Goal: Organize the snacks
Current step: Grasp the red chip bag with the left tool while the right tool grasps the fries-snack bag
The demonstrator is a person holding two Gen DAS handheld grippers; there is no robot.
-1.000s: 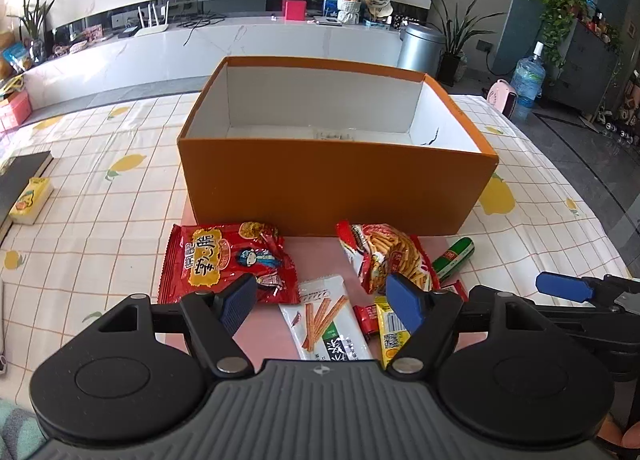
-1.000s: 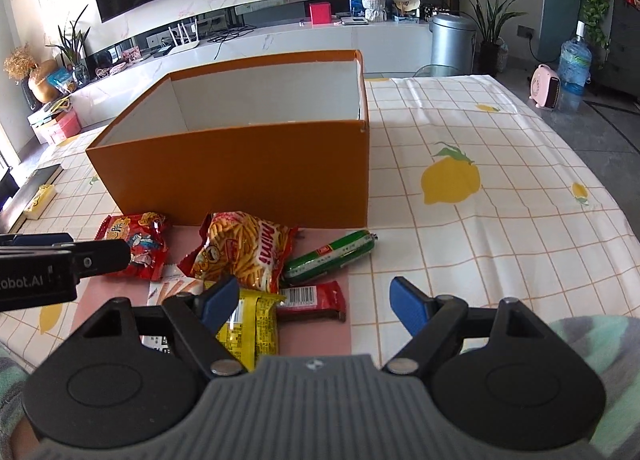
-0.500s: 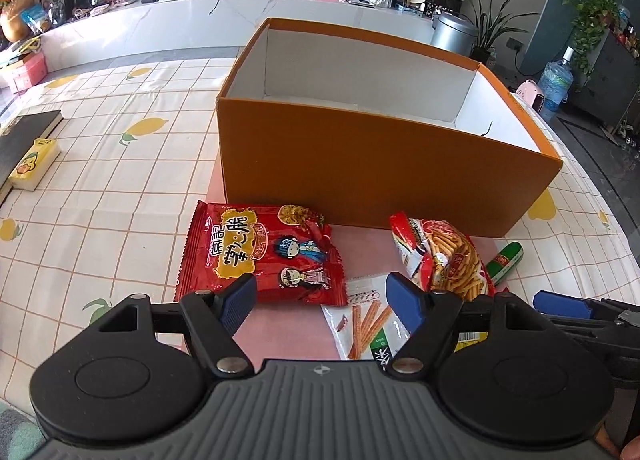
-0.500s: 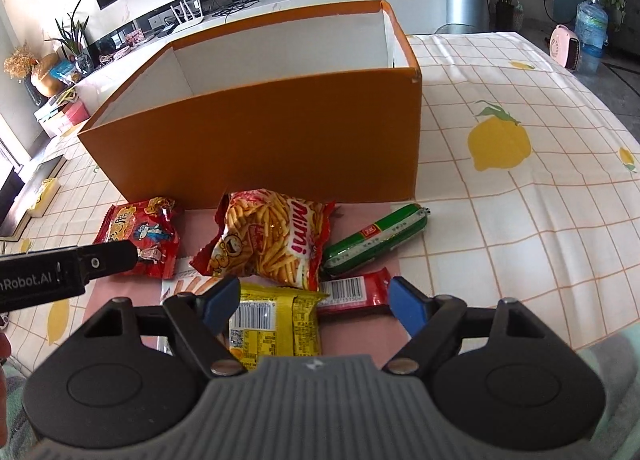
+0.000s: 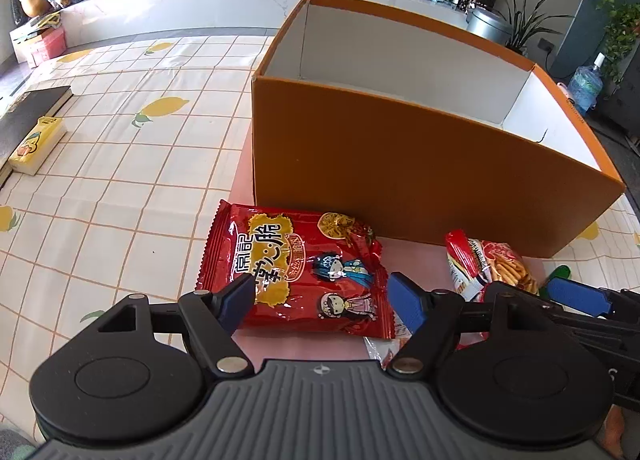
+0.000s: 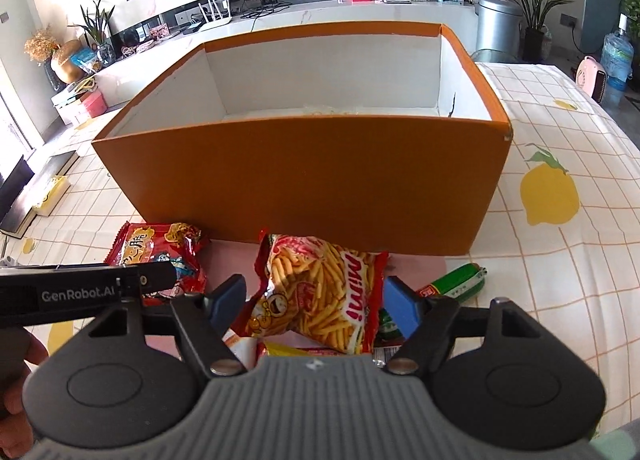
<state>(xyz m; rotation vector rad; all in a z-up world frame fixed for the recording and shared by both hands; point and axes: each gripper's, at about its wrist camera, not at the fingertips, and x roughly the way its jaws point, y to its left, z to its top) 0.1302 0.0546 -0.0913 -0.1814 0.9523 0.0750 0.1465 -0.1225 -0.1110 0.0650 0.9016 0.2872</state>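
- Pickup is in hand: open left tongs [image 5: 320,298] straddle the red cartoon-printed snack bag [image 5: 296,268]; right tongs [image 6: 312,302], just narrowing, bracket the fries-printed crisp packet [image 6: 316,296], ungripped.
- Closing, then lifting into the orange cardboard box [image 6: 304,176], is judged next.

We see an open box [image 6: 304,184] standing on the table [image 6: 560,260]. Before its near wall lie snack packets: a noodle bag [image 5: 304,272] at left, a fries bag [image 6: 320,292] middle, a sausage stick [image 6: 456,280] right.
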